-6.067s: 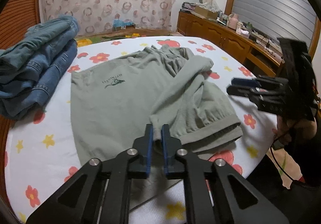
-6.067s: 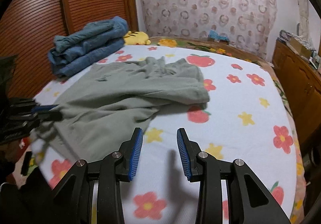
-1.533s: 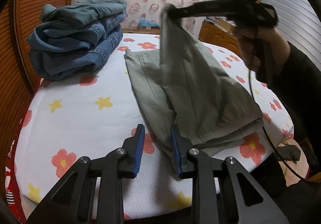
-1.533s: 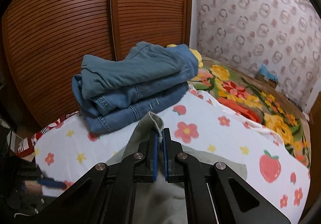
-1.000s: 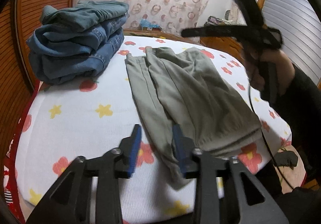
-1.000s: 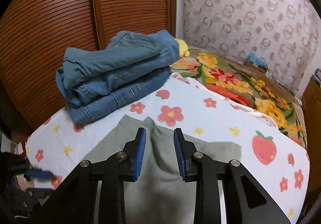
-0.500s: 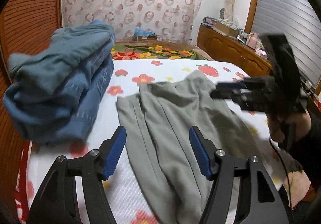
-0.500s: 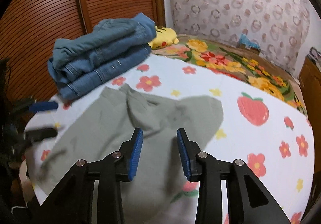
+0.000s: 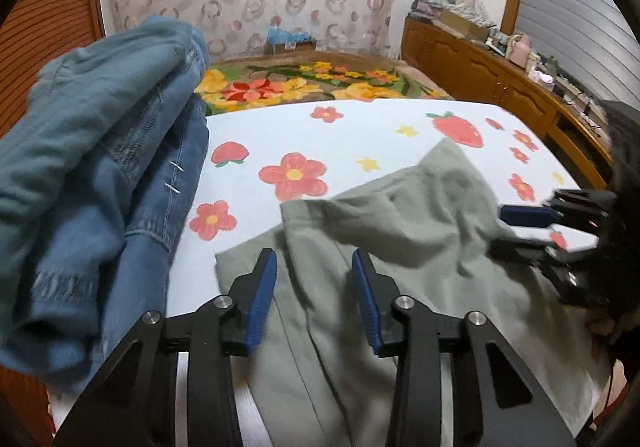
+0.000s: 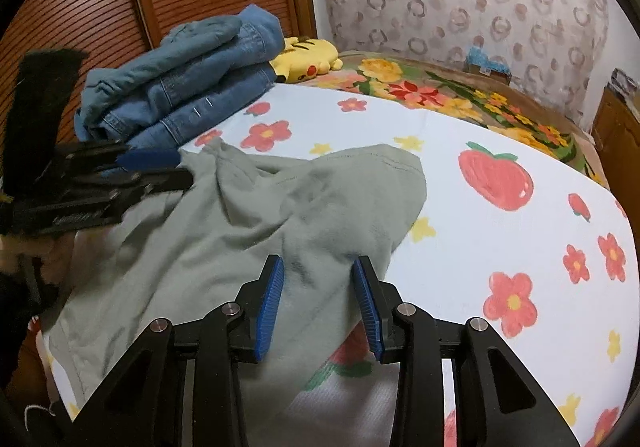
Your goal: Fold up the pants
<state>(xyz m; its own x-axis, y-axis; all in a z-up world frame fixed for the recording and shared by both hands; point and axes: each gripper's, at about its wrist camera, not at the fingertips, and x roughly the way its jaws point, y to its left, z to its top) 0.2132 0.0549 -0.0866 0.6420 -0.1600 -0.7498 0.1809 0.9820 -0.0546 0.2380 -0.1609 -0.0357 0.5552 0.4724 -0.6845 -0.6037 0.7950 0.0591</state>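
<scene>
Grey-green pants (image 9: 400, 231) lie loosely folded and rumpled on the flowered sheet (image 9: 360, 127). My left gripper (image 9: 314, 287) hovers over the pants' near-left end, beside the jeans; its jaws are closing, with a cloth ridge below the gap and neither pad pressing it. In the right wrist view the left gripper (image 10: 184, 169) has its tips at the pants' (image 10: 280, 215) far-left corner. My right gripper (image 10: 318, 287) stands open just above the pants' near edge, gripping nothing. It also shows at the right as the right gripper (image 9: 504, 231), tips at the cloth.
A pile of folded blue jeans (image 9: 100, 167) sits at the bed's left edge, close to my left gripper. A yellow plush toy (image 10: 304, 59) lies behind it. A floral blanket (image 9: 300, 83) covers the far end; a wooden cabinet (image 9: 480, 75) runs along the right.
The right gripper let go of the pants, which dropped flat onto the sheet. The left gripper slid along the pants toward the jeans, its jaws widening and then narrowing. The right gripper sank lower.
</scene>
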